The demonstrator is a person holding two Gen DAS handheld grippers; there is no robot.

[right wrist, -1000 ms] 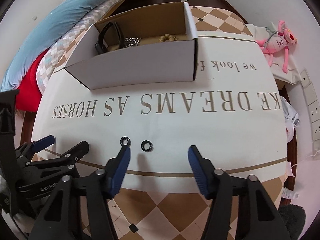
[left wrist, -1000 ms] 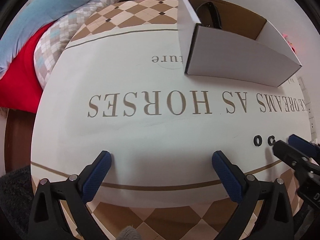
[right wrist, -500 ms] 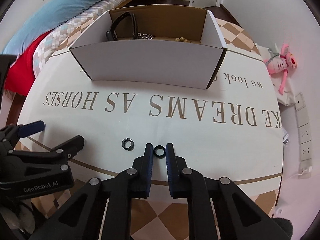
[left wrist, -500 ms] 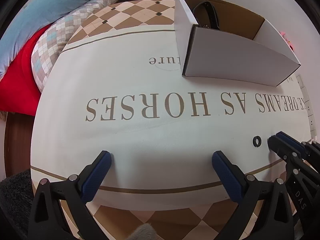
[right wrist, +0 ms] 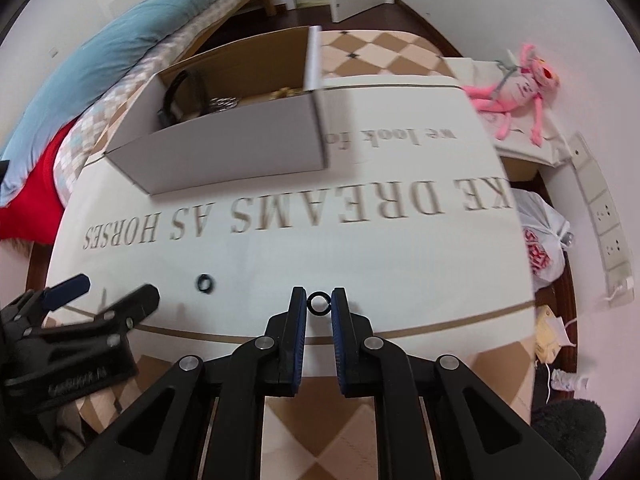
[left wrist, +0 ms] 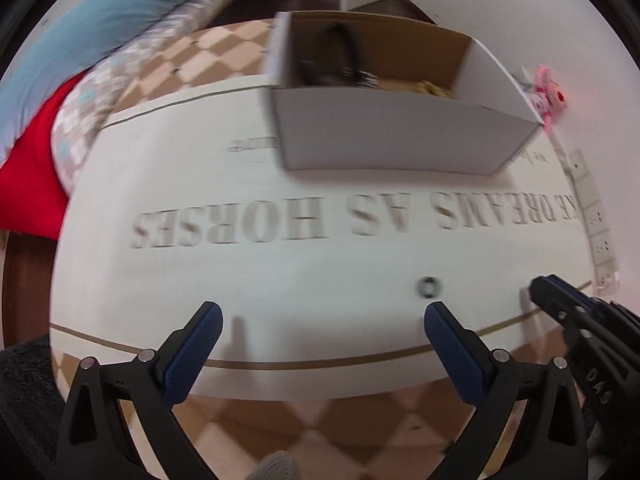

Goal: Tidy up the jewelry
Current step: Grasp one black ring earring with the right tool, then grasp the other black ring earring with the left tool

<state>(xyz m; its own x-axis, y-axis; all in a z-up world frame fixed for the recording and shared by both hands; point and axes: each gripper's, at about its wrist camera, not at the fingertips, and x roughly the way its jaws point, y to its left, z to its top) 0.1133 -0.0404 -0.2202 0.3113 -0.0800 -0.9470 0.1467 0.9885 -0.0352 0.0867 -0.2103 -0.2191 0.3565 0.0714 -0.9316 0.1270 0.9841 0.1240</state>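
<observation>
Two black rings noted. Right gripper (right wrist: 319, 305) has its jaws clenched on one ring (right wrist: 319, 304), near the table's (right wrist: 360, 248) front edge. Left gripper (left wrist: 322, 334) jaws stand released, empty. Second ring (left wrist: 429, 287) lies loose on the table just beyond its right finger. White box (right wrist: 236, 148) stands farther back, holding jewelry.

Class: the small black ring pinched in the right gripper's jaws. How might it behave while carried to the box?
The black ring keeps its round shape in the right gripper, so it is probably stiff. Small and thin, so likely light. Held only at its edges, it might slip or twist out.
</observation>
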